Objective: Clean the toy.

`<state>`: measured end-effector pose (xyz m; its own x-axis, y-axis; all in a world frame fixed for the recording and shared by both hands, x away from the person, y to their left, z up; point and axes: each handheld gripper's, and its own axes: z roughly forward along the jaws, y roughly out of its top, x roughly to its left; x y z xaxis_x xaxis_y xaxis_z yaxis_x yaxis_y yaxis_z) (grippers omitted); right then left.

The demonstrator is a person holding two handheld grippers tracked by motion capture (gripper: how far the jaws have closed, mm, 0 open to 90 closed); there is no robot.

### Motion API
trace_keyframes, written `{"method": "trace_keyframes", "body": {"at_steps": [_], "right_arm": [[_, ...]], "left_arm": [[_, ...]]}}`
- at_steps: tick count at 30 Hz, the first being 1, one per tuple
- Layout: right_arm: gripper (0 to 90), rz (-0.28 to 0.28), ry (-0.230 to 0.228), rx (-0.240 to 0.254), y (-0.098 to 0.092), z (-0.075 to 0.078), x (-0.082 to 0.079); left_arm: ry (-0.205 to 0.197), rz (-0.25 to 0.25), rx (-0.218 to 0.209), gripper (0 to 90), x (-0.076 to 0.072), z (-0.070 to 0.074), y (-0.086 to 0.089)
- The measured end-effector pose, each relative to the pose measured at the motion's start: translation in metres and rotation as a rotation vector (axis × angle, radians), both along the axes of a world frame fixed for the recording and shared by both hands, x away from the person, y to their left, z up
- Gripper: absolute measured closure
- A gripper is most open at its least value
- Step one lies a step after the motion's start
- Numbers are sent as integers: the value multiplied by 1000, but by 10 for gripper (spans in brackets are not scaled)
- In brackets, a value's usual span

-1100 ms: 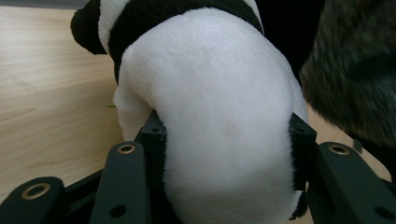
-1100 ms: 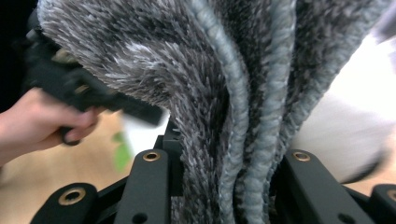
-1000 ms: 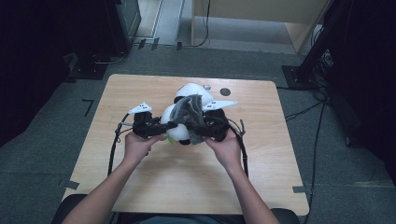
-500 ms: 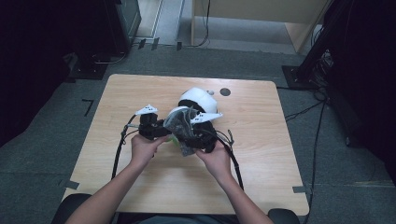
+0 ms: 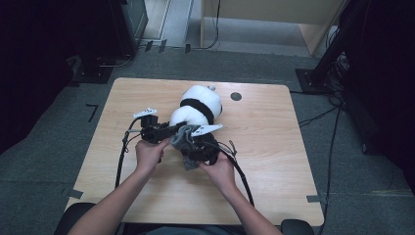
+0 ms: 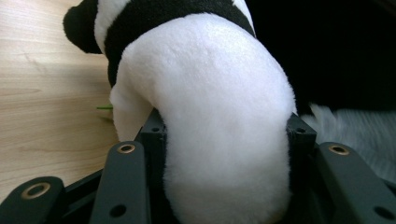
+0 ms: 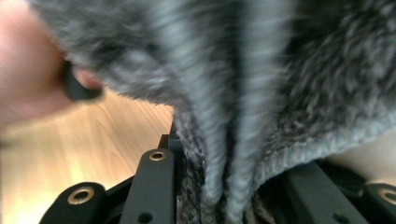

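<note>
Plush panda [image 5: 195,110] is lying mid-table, its white rump pinched by the left gripper [image 5: 169,131] as an anchor, while the right gripper [image 5: 193,149], jaws just closing, is clamping grey knitwear [image 5: 185,139] beside it for dressing.

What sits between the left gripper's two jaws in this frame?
The plush panda's white rear end fills the gap, pressed by both jaws of the left gripper, seen in the left gripper view.
</note>
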<state>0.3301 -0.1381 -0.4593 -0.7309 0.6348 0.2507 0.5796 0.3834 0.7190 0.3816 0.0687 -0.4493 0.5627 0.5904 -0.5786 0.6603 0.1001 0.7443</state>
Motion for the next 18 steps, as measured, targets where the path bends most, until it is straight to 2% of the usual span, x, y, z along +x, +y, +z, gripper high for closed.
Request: {"method": "trace_keyframes", "body": {"at_steps": [1,3,5,7,11,18], "right_arm": [[702,2,8,-26,2,-4,1],[702,-6,35,-86,6,-19,4],[702,-22,39,-80,5,-24,5],[702,-46,48,-55,-1,-25,9],[699,-72,56,-72,-12,-24,13],[693,-105,67,-85,-29,-21,20]], "left_arm": [[6,-6,-29,494,0,1,2],[-7,-17,-46,490,-1,4,2],[-29,-23,-27,489,-4,6,1],[-27,-26,-18,487,-3,5,1],[-6,-22,-9,485,-2,1,2],[-14,-20,-1,481,-1,-1,3]]}}
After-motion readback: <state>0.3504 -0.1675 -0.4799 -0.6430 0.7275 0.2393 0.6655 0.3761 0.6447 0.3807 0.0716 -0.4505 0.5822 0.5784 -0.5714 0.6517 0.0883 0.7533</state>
